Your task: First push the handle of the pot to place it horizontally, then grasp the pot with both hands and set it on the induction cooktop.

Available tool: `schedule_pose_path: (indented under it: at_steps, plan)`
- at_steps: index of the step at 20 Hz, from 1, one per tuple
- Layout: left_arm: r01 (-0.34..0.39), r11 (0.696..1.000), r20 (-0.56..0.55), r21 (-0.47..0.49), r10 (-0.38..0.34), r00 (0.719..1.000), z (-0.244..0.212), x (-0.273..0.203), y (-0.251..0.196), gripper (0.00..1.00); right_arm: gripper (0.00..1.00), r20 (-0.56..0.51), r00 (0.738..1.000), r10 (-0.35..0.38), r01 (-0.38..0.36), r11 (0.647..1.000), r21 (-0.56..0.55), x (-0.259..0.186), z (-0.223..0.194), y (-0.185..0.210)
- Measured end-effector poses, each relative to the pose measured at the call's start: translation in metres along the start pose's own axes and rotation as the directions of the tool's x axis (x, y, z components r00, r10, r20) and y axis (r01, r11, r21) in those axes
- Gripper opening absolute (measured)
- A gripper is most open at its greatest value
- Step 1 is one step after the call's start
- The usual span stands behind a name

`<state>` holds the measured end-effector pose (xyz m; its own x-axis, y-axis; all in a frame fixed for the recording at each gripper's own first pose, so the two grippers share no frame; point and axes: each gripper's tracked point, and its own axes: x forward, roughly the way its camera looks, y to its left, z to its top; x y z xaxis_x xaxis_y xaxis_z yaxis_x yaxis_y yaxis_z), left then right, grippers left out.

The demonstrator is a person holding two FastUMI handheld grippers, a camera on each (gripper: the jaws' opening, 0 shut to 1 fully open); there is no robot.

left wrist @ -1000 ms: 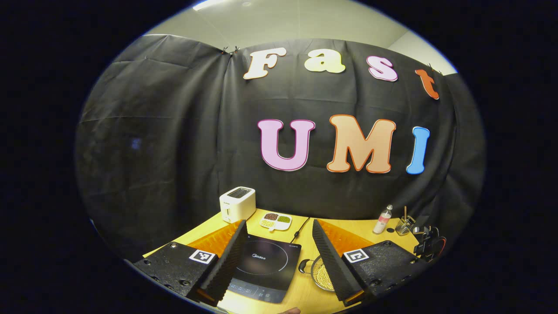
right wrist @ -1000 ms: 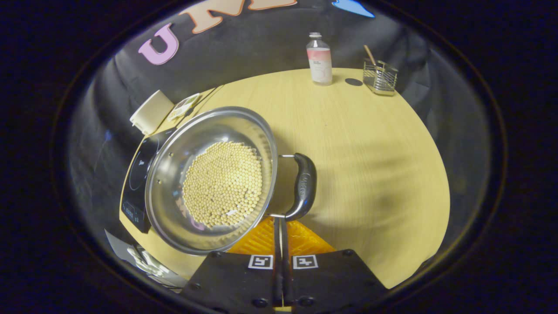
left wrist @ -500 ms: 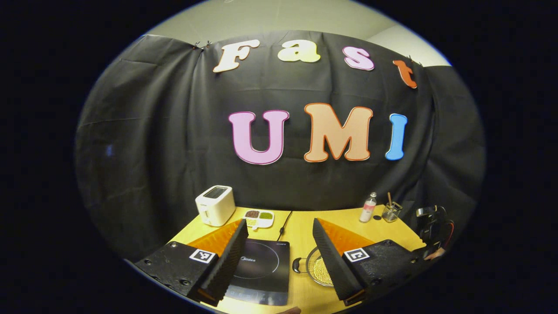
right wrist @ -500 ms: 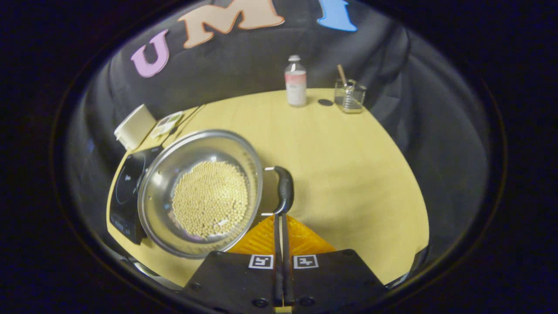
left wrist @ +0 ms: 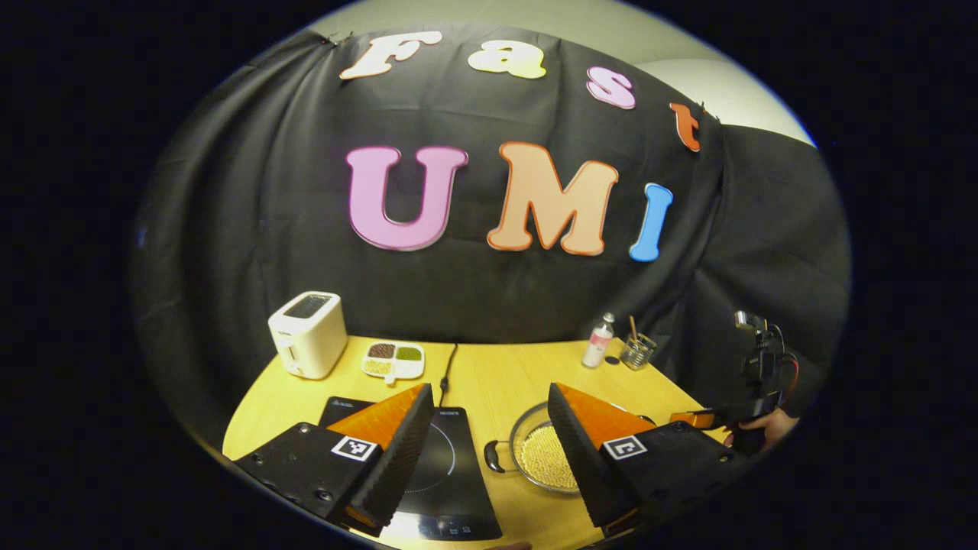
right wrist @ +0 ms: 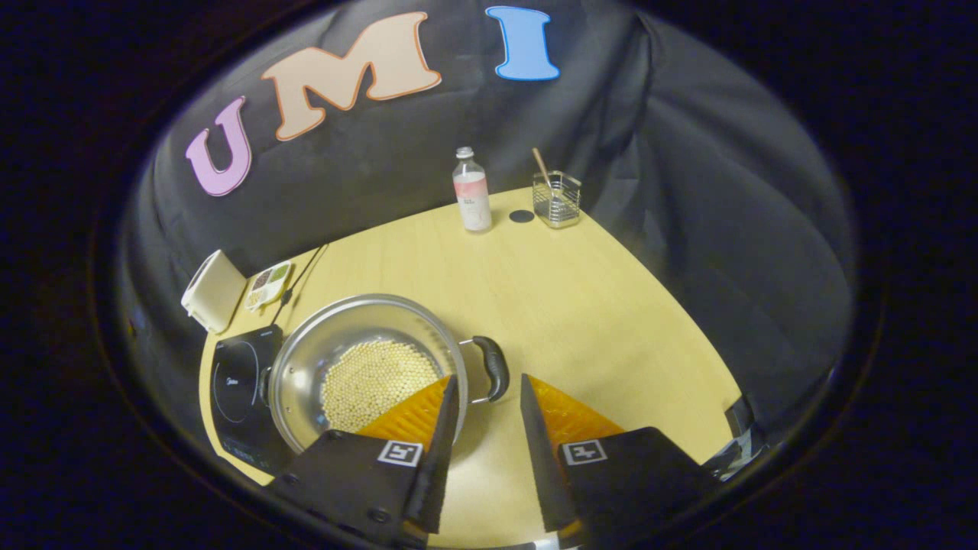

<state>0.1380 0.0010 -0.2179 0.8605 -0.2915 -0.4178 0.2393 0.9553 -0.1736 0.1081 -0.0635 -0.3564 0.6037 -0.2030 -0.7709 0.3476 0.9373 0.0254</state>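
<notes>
Wooden surface (right wrist: 581,305) carries a black induction cooktop (right wrist: 237,386) with the steel pot (right wrist: 359,367) of beans just beside it at 3 o'clock, as the right claw (right wrist: 485,416) and left claw (left wrist: 489,428) hover, both spread wide and holding nothing.

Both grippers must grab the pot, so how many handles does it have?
2. One black handle sits on the pot's side just ahead of the right gripper; the other handle is on the side facing the induction cooktop.
</notes>
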Motion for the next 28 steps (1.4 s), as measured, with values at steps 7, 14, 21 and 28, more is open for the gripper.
schedule_pose_path:
  at_steps: [7, 14, 21, 28]
  plan:
    - [0.006, 0.999, -0.124, -0.039, -0.011, 0.992, -0.045, 0.024, 0.009, 0.92, 0.92, -0.002, 1.0, 0.019, -0.019, 0.995, -0.095, 0.003, 0.007, 0.011]
    - [-0.017, 0.999, -0.334, -0.047, 0.0, 0.943, -0.128, 0.054, -0.009, 0.93, 0.95, -0.034, 0.996, 0.085, -0.09, 0.984, -0.155, 0.042, 0.01, 0.002]
    - [-0.038, 0.999, -0.457, -0.037, 0.017, 0.889, -0.174, 0.097, -0.013, 0.87, 0.95, -0.091, 0.985, 0.148, -0.16, 0.977, -0.144, 0.081, 0.009, -0.005]
    - [-0.062, 0.997, -0.57, -0.037, 0.03, 0.821, -0.214, 0.123, -0.006, 0.88, 0.92, -0.155, 0.973, 0.173, -0.193, 0.972, -0.131, 0.108, -0.009, -0.004]
